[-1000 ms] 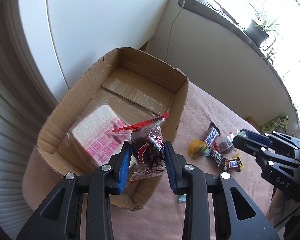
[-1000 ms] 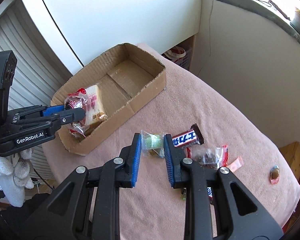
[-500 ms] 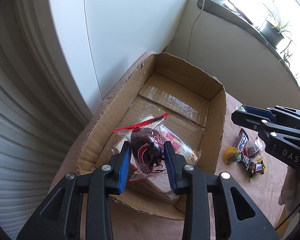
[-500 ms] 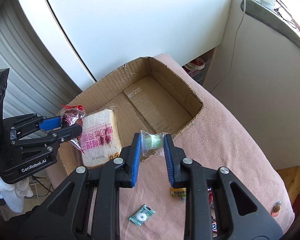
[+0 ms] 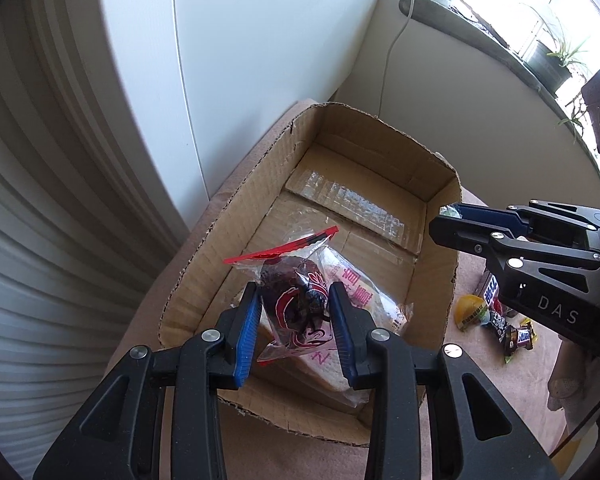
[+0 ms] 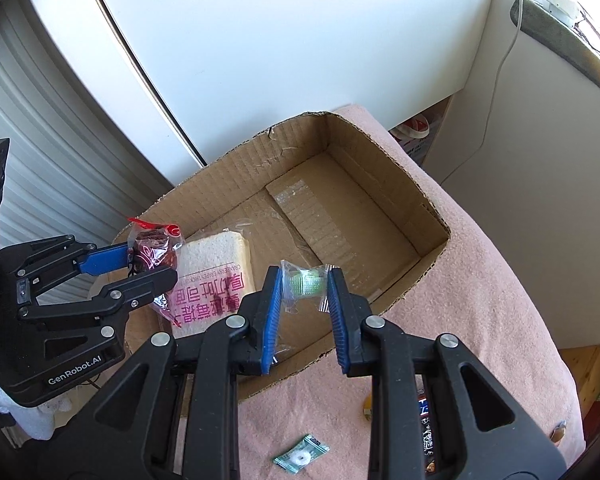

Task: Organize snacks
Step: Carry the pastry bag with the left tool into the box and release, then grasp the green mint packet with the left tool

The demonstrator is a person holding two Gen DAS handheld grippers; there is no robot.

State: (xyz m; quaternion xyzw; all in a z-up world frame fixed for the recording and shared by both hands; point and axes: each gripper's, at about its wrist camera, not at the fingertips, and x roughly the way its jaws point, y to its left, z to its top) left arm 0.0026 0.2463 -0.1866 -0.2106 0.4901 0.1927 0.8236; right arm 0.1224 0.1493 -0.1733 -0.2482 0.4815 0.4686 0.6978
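Both grippers now over box [image 6: 228,184], off table centre.
Left gripper [image 5: 294,312] easing open around red bag [image 5: 296,304] at near corner; right gripper [image 6: 303,285] clenched on green candy [image 6: 306,282] above right edge.

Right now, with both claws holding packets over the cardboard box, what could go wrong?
1. The left claw, its jaws opening, has the red-sealed dark snack bag above the bread pack; the bag may land on the bread and slide.
2. The right claw pinches the small green candy packet close to the near wall of the cardboard box; released here, it might catch the rim and fall onto the pink cloth.
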